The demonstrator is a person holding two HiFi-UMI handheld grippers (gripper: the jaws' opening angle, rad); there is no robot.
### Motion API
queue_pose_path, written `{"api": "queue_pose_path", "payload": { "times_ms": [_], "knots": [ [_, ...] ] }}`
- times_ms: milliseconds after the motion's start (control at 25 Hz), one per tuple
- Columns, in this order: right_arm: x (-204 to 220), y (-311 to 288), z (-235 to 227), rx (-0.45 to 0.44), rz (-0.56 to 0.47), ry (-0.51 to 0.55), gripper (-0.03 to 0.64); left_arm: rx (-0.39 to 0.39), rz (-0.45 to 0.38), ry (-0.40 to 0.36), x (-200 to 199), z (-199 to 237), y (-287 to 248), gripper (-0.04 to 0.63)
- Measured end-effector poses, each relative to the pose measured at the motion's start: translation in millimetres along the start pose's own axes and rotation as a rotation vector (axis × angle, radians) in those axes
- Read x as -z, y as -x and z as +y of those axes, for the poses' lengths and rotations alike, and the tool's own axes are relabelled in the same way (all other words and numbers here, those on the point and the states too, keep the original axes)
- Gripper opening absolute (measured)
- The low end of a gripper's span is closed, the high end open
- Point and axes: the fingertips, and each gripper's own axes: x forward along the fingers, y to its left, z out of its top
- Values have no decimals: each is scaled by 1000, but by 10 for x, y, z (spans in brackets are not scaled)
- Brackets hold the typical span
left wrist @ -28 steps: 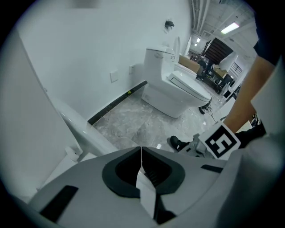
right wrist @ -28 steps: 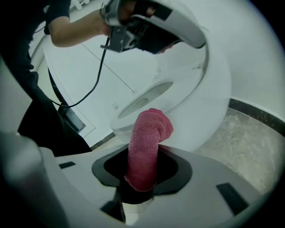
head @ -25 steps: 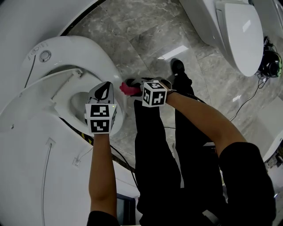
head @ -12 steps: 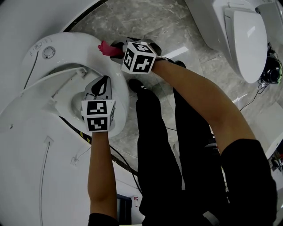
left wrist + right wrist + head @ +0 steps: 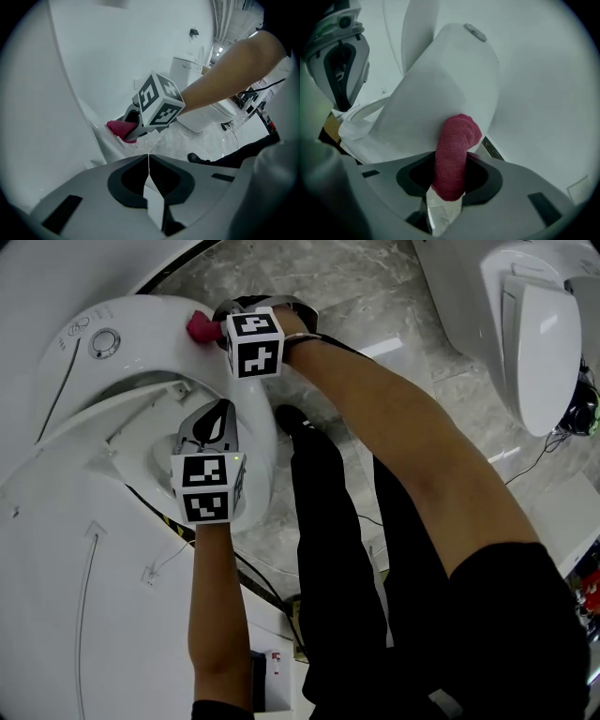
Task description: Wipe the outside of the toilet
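The white toilet (image 5: pixel 84 371) fills the left of the head view, with a round flush button (image 5: pixel 106 341) on top. My right gripper (image 5: pixel 212 325) is shut on a pink-red cloth (image 5: pixel 198 328) and presses it against the outer side of the toilet's top part, beside the button. In the right gripper view the cloth (image 5: pixel 454 150) bulges from between the jaws onto the white shell (image 5: pixel 440 89). My left gripper (image 5: pixel 221 412) hangs over the bowl rim, shut and holding nothing. Its own view shows the closed jaws (image 5: pixel 148 158), the right gripper's cube (image 5: pixel 159 103) and the cloth (image 5: pixel 120 129).
A second white toilet (image 5: pixel 534 334) stands at the upper right. Grey marble floor (image 5: pixel 375 287) lies between them. The person's black-trousered legs (image 5: pixel 337 549) and a shoe (image 5: pixel 292 417) are close to the bowl. Cables (image 5: pixel 553 442) trail at the far right.
The right gripper has carried the cloth from the front of the bowl rim up and left along the toilet's side to beside the flush button. The left gripper has hardly moved.
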Motion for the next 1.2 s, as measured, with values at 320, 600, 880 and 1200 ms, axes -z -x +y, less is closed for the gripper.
{"api": "queue_pose_path", "payload": {
  "times_ms": [320, 600, 880, 1200],
  "knots": [
    [99, -124, 364, -87, 57, 60, 161, 27, 23, 38, 214, -108, -1, 21],
    [371, -148, 950, -138, 54, -42, 161, 45, 37, 34, 325, -218, 7, 21],
    [618, -142, 1698, -206, 37, -208, 160, 62, 79, 4, 518, -279, -9, 21],
    [698, -71, 2199, -242, 9, -306, 158, 77, 93, -9, 566, -364, -6, 21]
  ]
}}
